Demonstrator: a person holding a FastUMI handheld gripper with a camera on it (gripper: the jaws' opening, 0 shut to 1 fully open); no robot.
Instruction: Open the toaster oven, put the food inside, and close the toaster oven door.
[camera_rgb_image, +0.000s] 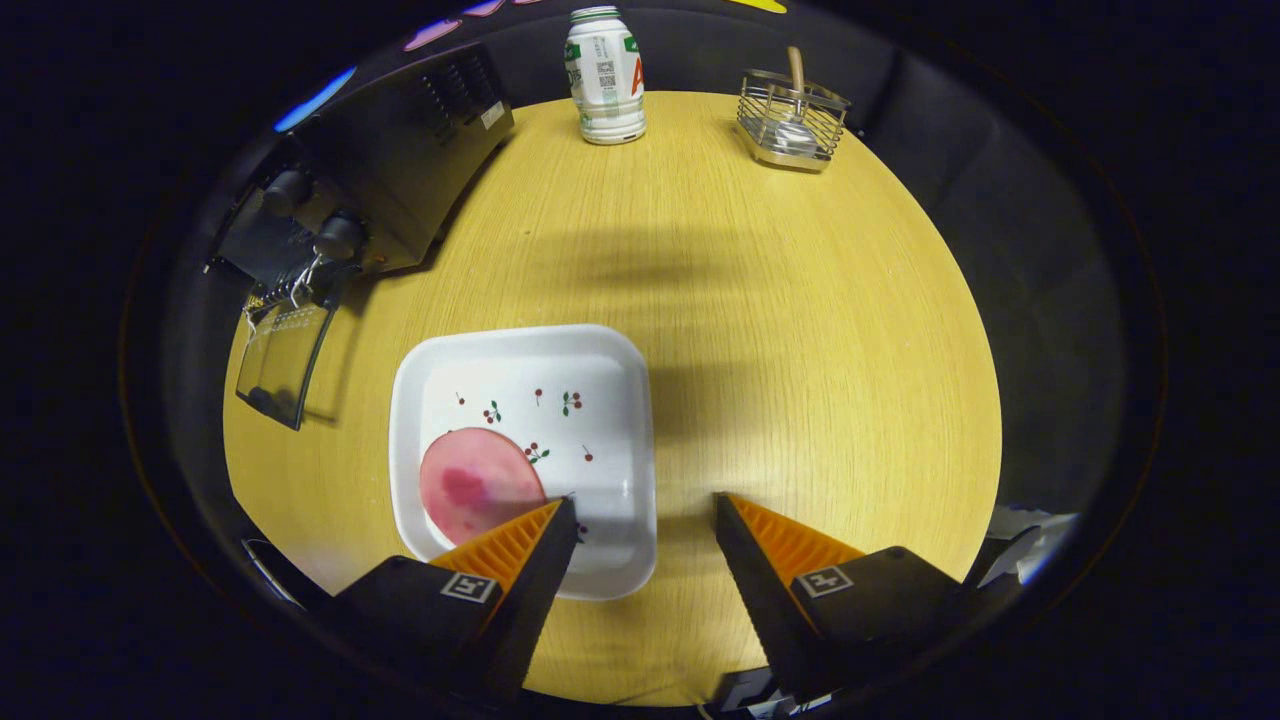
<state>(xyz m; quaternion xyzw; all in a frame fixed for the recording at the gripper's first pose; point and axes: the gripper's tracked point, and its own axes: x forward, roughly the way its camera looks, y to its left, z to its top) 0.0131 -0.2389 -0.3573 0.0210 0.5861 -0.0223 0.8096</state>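
The toaster oven (370, 180) door (283, 362) hangs open. The fingers (645, 520), wide and empty, should centre over the pink slice (475, 485) on the plate (610, 400), then close gently.

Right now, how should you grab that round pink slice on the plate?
Pinch its thin edge, coming from the plate's open middle. The ham slice lies flat in the corner by the rim, so a top-down squeeze finds nothing. The hand-held gripper hangs open above.
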